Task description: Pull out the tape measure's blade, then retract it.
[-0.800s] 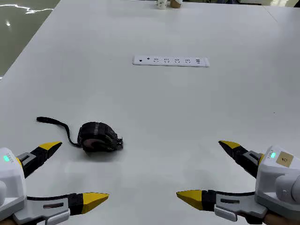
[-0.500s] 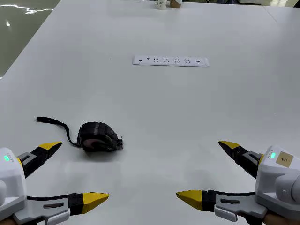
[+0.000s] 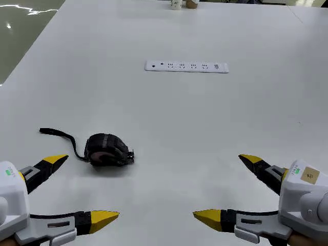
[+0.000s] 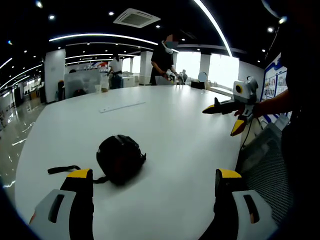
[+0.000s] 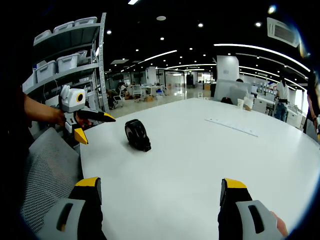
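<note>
head view: tape measure (image 3: pixel 107 149) on white table (image 3: pixel 205 113), just ahead of left gripper (image 3: pixel 89 185), well apart from right gripper (image 3: pixel 218 184). left is nearer; i judge it should pin the body. its long axis runs across, strap (image 3: pixel 59 133) trailing out past left gripper, blade mouth (image 3: pixel 131 153) facing right gripper's side. both tongs spread wide, holding nothing. blade not yet drawn. against earlier frames i note no shift: tape and tongs in same spots.

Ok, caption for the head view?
Open left gripper and right gripper over the table; tape measure lies untouched ahead of the left one.
</note>
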A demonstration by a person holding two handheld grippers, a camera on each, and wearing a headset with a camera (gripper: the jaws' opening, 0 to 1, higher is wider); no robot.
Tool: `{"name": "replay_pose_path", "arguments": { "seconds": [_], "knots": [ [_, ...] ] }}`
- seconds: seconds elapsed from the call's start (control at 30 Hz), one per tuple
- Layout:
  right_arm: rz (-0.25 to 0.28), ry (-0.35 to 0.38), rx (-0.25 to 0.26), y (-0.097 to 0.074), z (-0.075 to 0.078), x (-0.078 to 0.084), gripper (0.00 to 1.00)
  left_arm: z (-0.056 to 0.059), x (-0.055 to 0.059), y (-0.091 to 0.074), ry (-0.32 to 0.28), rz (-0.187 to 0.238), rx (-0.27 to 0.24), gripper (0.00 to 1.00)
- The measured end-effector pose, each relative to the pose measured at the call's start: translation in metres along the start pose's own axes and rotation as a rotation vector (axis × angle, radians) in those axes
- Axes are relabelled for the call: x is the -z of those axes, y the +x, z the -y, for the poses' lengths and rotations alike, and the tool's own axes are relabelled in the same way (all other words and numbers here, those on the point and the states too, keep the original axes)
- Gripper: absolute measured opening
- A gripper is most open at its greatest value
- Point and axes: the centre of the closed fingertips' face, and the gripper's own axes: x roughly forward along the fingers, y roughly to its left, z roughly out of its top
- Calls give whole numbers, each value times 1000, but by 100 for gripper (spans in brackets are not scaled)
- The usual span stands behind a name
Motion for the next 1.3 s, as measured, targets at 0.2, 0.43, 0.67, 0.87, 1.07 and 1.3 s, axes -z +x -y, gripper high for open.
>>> {"name": "replay_pose_path", "arguments": {
  "seconds": [0.2,0.43,0.67,0.87,1.07,1.3],
  "knots": [
    [-2,-5,-5,1,1,0,98,-2,0,2,5,-8,3,99],
    [-12,-8,-14,4,3,1,98,-4,0,5,11,-16,12,99],
    [-27,-16,-31,8,4,3,98,-8,-1,10,23,-25,22,99],
    [-43,-26,-42,12,7,4,98,-12,-1,15,31,-35,34,99],
    [-51,-42,-48,17,12,5,97,-16,-2,20,41,-44,50,99],
    [-53,-54,-66,24,15,3,96,-22,-4,27,56,-53,62,99]
  ]
}}
